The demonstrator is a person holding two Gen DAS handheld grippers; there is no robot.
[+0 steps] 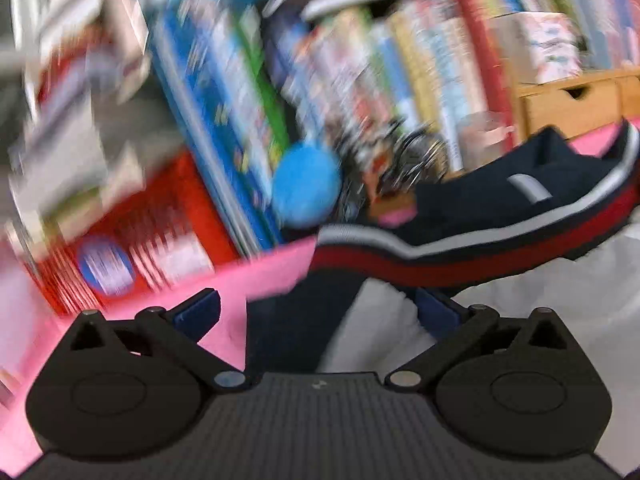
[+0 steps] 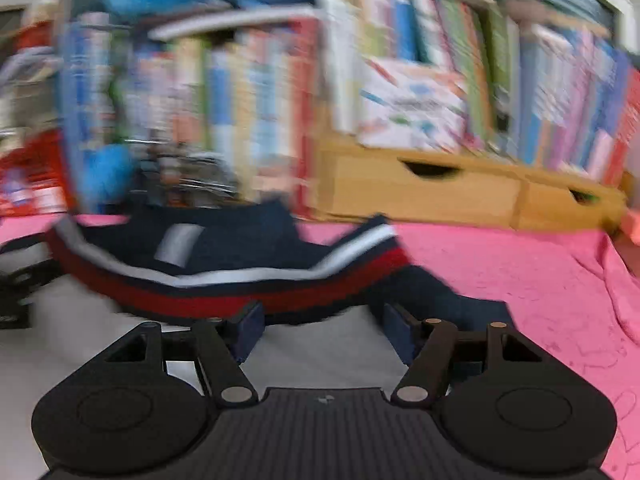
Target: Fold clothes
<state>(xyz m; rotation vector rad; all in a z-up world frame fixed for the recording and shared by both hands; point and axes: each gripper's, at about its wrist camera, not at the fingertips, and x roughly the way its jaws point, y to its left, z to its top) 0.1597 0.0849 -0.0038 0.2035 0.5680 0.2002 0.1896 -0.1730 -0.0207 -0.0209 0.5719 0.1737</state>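
Note:
A polo shirt with a navy collar, a white and a red stripe and a white body (image 1: 460, 248) lies on the pink cloth (image 1: 264, 276). It also shows in the right wrist view (image 2: 224, 280). My left gripper (image 1: 316, 312) is open, its blue pads (image 1: 198, 312) spread wide at the shirt's left shoulder, over a navy sleeve. My right gripper (image 2: 320, 328) is open, its pads (image 2: 250, 328) spread at the shirt's right shoulder by the other navy sleeve (image 2: 460, 304). Both views are blurred by motion.
A shelf of upright books (image 2: 400, 92) stands behind the pink cloth (image 2: 520, 280). A wooden drawer unit (image 2: 460, 192) sits at the back right. A blue plush toy (image 1: 306, 184) and a red box (image 1: 140, 236) are at the back left.

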